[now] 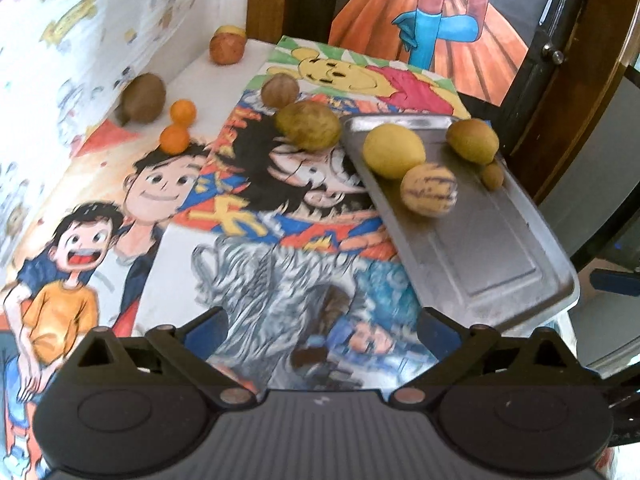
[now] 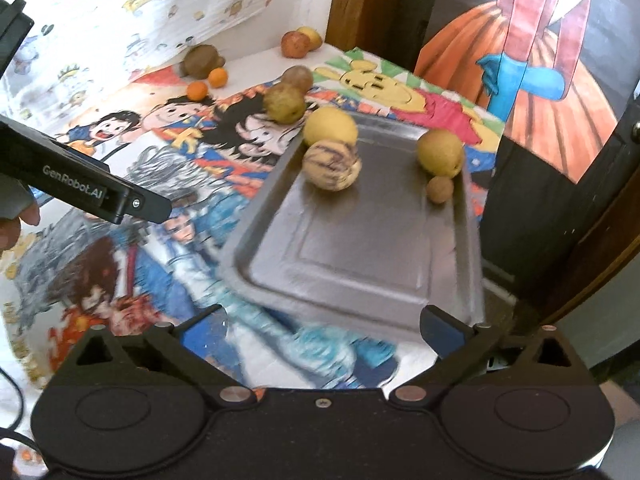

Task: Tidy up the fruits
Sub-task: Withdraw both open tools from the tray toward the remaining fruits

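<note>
Right wrist view looks down on a shallow rectangular grey metal tray [image 2: 360, 256] lying on a surface covered with bright cartoon drawings [image 2: 168, 184]; four fruits sit at the tray's far end; a smooth yellow round fruit [image 2: 330, 126] rests at the far left corner, touching a cream fruit with purple streaks [image 2: 331, 165] just in front of it; at the far right stands a yellow-green pear-like fruit [image 2: 440, 153] with a small brown round fruit [image 2: 439, 189] just beside it; the near half of the tray is bare metal. Off the tray, just beyond its far left corner, a dull green round fruit [image 2: 285, 103] lies on the drawings with a brown round fruit [image 2: 297, 78] behind it; farther left are two small oranges [image 2: 208, 84], a fuzzy brown kiwi-like fruit [image 2: 200, 62] by the patterned white wall [image 2: 120, 20], and a reddish apple [image 2: 295, 44] with a yellowish fruit [image 2: 311, 36] behind it in the far corner. The right gripper [image 2: 322, 328] has its jaws wide apart with nothing between them, hovering over the tray's near edge; the black body of the left gripper [image 2: 80, 184] enters from the left, with fingers of a hand [image 2: 16, 220] on it. Left wrist view shows the same tray [image 1: 480, 248] to the right; the left gripper [image 1: 322, 328] likewise has its jaws spread wide and empty above the drawings.
</note>
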Demonstrator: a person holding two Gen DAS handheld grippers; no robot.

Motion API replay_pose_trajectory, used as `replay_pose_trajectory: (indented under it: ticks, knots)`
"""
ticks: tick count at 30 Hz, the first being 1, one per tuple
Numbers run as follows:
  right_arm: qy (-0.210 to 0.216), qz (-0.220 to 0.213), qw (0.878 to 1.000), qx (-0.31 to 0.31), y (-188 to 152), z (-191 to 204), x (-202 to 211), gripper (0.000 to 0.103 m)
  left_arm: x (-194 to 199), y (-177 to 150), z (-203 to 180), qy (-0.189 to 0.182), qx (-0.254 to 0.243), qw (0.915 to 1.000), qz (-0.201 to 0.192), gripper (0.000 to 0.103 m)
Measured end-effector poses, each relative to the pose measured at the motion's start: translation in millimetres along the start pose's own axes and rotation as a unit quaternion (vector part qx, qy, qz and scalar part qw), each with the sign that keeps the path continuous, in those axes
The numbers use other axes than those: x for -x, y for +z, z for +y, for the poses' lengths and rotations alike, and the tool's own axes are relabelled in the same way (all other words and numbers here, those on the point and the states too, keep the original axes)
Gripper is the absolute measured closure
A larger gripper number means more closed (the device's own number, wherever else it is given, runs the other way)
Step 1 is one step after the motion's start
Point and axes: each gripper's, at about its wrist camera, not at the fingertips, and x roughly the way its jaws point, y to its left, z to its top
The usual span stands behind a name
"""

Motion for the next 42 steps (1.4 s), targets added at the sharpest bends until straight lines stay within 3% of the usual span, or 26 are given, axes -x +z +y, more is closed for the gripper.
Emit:
replay_pose_trajectory:
  ticks: [4, 13, 25, 42]
  knots:
    - [0.016, 0.014, 1.0, -0.014, -1.6, 10.2, 1.4, 0.001, 5.0, -10.3, 8.6, 0.009, -0.004, 0.9999, 0.01, 0.001]
    - [0.056, 0.032, 0.998, -0.029, 3.1, 32.2, -3.2, 0.001, 5.8, -19.5, 20.9, 0.066, -0.014, 0.9973, 0.029, 0.001]
    - [0.153, 0.069, 0.98, -0.105, 22.4, 46.3, -19.8, 0.001, 7.1, -18.3, 38.9, 0.094, 0.004, 0.9949, 0.036, 0.001]
    - [0.16, 0.01, 0.984, -0.07, 85.6, 21.4, -40.8, 0.001, -2.2, 25.6, 77.5, 0.145, 0.043, 0.9883, 0.019, 0.001]
